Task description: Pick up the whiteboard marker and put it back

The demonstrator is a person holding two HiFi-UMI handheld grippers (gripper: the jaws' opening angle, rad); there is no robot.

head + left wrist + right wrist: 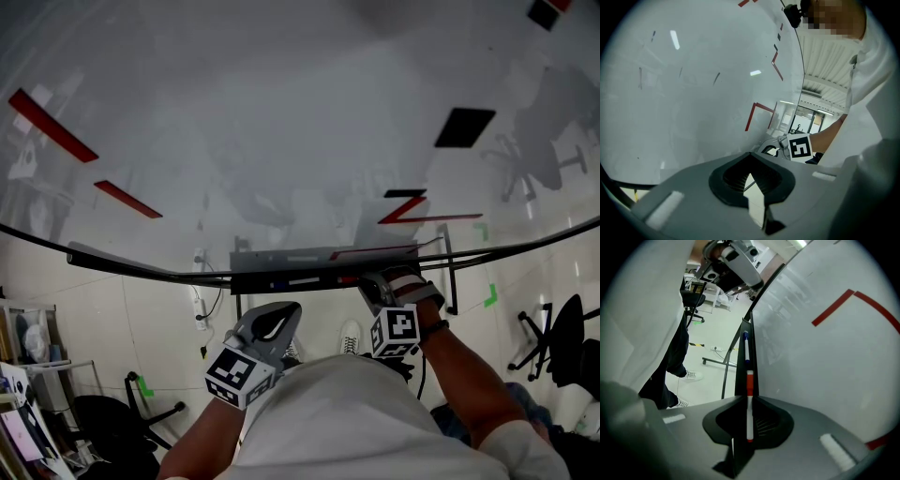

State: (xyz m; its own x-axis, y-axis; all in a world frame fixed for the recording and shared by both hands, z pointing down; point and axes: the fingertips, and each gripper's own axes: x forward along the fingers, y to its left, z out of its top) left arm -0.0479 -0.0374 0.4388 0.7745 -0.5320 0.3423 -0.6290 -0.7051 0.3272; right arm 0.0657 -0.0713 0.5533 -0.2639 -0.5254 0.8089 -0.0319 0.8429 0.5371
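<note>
Your right hand-held gripper is closed on the whiteboard marker, a slim white barrel with a red cap that sticks out past the jaw tips. The marker points straight along the dark tray at the bottom edge of the whiteboard. Its capped end sits over the tray, but you cannot tell whether it touches it. Farther along the same tray lies a blue-tipped marker, in line with yours and just beyond its cap.

From your head view, that right hand-held gripper is up against the tray, right of centre. Your left hand-held gripper is held lower and to the left, near your body and clear of the tray. Its jaws are drawn in to a narrow slit, and only the floor shows through it.

The whiteboard carries red lines and a black rectangle at the far right. Below the board are pale floor tiles, a white shoe and a black office chair on the right.
</note>
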